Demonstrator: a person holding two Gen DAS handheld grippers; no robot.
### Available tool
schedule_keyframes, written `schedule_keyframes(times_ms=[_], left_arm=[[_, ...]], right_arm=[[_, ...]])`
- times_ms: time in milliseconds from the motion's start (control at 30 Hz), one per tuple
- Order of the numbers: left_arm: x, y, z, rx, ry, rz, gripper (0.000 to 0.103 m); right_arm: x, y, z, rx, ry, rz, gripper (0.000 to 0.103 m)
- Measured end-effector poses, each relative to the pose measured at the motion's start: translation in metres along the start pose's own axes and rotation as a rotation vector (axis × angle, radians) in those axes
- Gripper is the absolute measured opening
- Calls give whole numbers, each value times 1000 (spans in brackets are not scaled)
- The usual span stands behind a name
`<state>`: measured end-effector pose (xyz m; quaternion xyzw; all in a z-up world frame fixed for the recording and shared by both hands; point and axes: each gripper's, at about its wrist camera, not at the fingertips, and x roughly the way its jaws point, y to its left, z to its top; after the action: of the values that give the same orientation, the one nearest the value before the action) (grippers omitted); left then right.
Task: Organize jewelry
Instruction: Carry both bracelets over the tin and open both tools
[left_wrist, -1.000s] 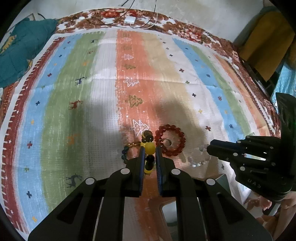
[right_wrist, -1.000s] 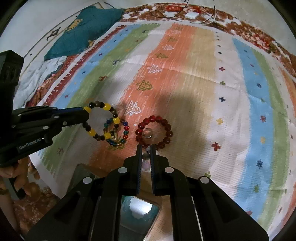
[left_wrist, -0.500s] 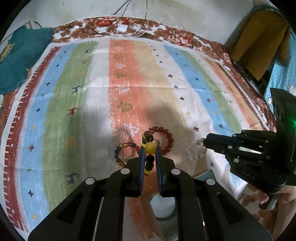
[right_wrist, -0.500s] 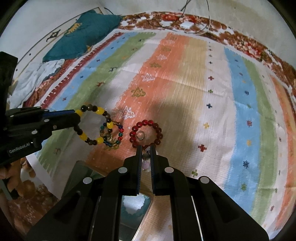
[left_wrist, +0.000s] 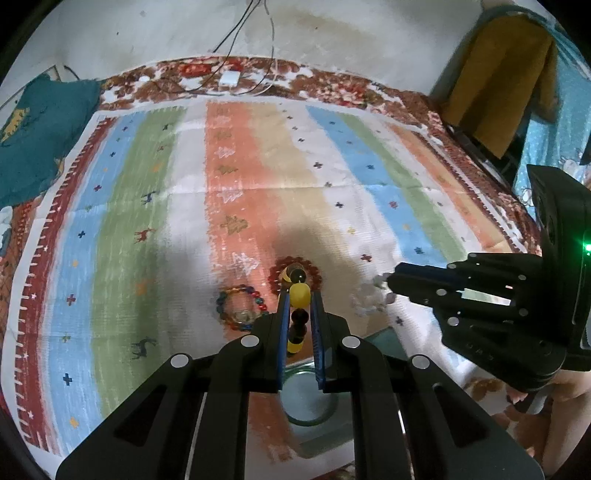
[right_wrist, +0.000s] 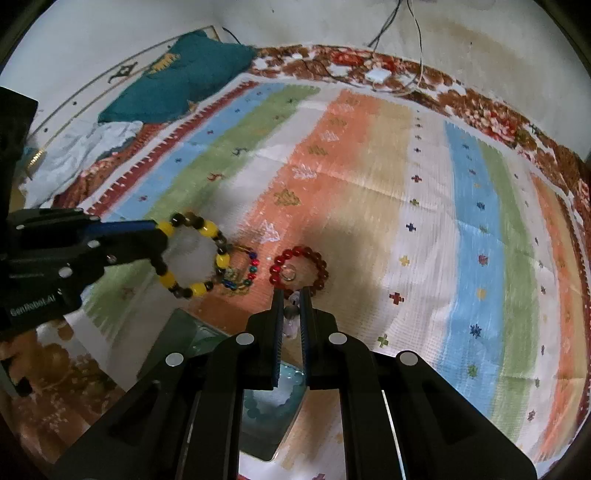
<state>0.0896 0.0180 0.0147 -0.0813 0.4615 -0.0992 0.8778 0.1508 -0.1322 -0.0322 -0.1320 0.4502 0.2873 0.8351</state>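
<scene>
Lifted higher, left claw (left_wrist: 299, 295) pinches yellow bracelet (right_wrist: 192, 254); right claw (right_wrist: 291, 299) pinches clear bracelet (left_wrist: 367, 301).

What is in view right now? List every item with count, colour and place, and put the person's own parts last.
Yellow and dark bead bracelet: one, held in the left gripper, lifted off the cloth.
Clear bead bracelet: one, pale, held in the right gripper.
Red bead bracelet: one, flat on the orange stripe, small clear ring inside it.
Multicolour bead bracelet: one, flat on the cloth left of the red one.
Striped cloth: one, blue, green, orange, white.
Glass dish: one, greenish, at the near edge below both grippers.
Teal cushion: one, far left.
White charger with cables: far edge.
Left gripper: black, jaws closed on beads.
Right gripper: black, jaws closed on beads.
</scene>
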Motion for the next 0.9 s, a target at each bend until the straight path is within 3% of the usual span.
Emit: schedule_keyframes(times_ms=[900], left_arm=[[-37, -35, -44, 107, -40, -45, 11]], right_arm=[[-33, 20, -42, -38, -32, 36, 9]])
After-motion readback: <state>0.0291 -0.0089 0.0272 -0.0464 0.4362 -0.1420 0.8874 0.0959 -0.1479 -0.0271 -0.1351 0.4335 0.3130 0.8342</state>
